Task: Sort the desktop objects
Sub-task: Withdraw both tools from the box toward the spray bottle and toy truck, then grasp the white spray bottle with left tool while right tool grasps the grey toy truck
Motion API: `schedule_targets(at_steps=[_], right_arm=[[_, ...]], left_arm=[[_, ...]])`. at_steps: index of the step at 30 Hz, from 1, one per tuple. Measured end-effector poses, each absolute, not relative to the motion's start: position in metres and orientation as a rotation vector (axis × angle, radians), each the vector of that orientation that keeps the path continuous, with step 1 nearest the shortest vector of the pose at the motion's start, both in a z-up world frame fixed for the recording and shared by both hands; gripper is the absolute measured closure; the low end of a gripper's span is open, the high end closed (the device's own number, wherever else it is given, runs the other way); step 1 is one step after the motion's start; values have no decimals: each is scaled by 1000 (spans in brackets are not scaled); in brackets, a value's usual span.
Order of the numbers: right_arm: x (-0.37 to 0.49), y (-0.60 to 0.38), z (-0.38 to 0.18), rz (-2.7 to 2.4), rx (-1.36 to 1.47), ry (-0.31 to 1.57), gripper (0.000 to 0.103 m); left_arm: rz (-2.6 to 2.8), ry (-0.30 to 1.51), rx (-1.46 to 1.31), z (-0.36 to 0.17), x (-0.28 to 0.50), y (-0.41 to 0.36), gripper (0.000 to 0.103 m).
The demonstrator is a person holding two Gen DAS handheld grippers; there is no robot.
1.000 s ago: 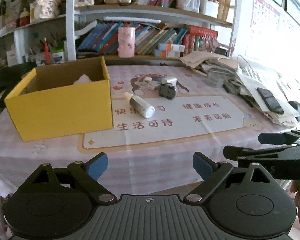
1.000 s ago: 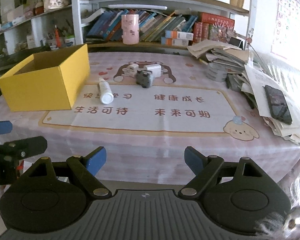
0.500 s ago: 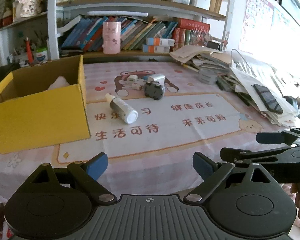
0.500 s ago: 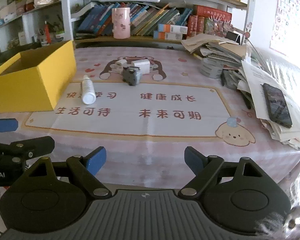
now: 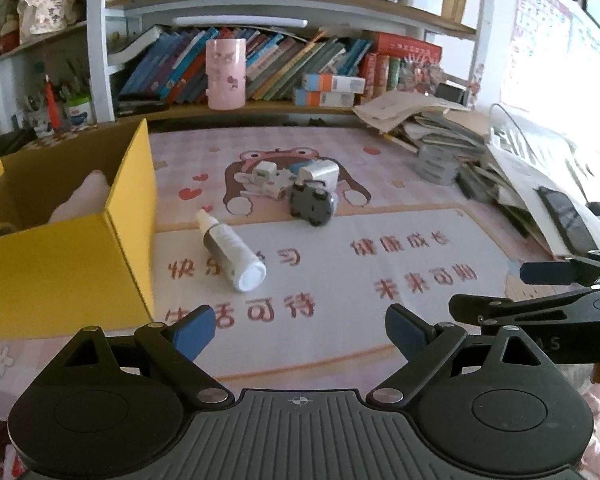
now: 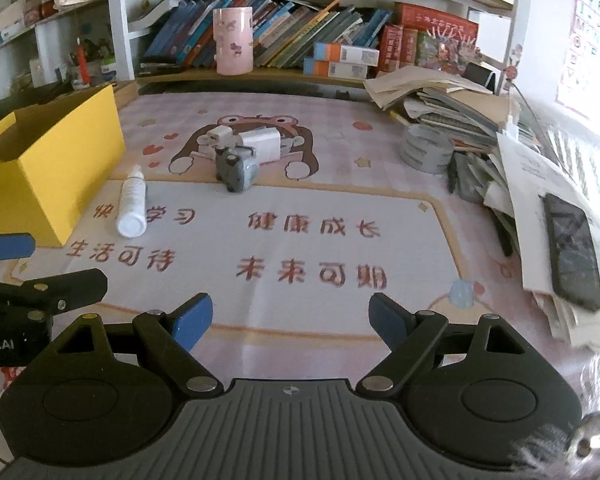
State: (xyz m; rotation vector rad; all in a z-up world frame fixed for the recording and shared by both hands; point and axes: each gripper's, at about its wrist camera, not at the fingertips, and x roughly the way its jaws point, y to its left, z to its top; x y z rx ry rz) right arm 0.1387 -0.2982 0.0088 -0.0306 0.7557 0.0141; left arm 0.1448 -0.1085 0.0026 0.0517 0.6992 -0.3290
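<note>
Pink cartoon desk mat (image 5: 340, 280) lies before you: a white spray bottle (image 5: 232, 254) on its side beside the yellow box (image 5: 60, 272); your left gripper (image 5: 300, 330) and right gripper (image 6: 290, 318) both gape empty.

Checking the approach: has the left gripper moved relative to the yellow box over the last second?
Yes. The left gripper has advanced over the desk mat toward the spray bottle; the yellow box now looms larger and nearer at left.

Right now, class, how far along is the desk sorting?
Done: the yellow box already holds a pale item and a tape roll. In hand: nothing; the left tool and right tool are both open. Left: the spray bottle, grey toy and white chargers.
</note>
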Motion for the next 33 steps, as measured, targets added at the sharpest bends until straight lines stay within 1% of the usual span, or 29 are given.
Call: schedule_targets(at_steps=[11,21,25,30,33], right_arm=[[202,-321,5,112,-36,748,19],[266,-320,-7,240,-59,734,19],[293,-317,-12,300,-56,740,22],[324,-308,-18,369,-88,747,23],[340,-300,-25,406,-111,767,26]], left_arm=[[-213,719,77,-8,183,-139,9],[-98,758,155,-27,227,-150,9],[-68,763,183,-29,241,-152,10],[-33,784,222,-35,261,-155,23],[-4,815,207,-40,272,-152,31]])
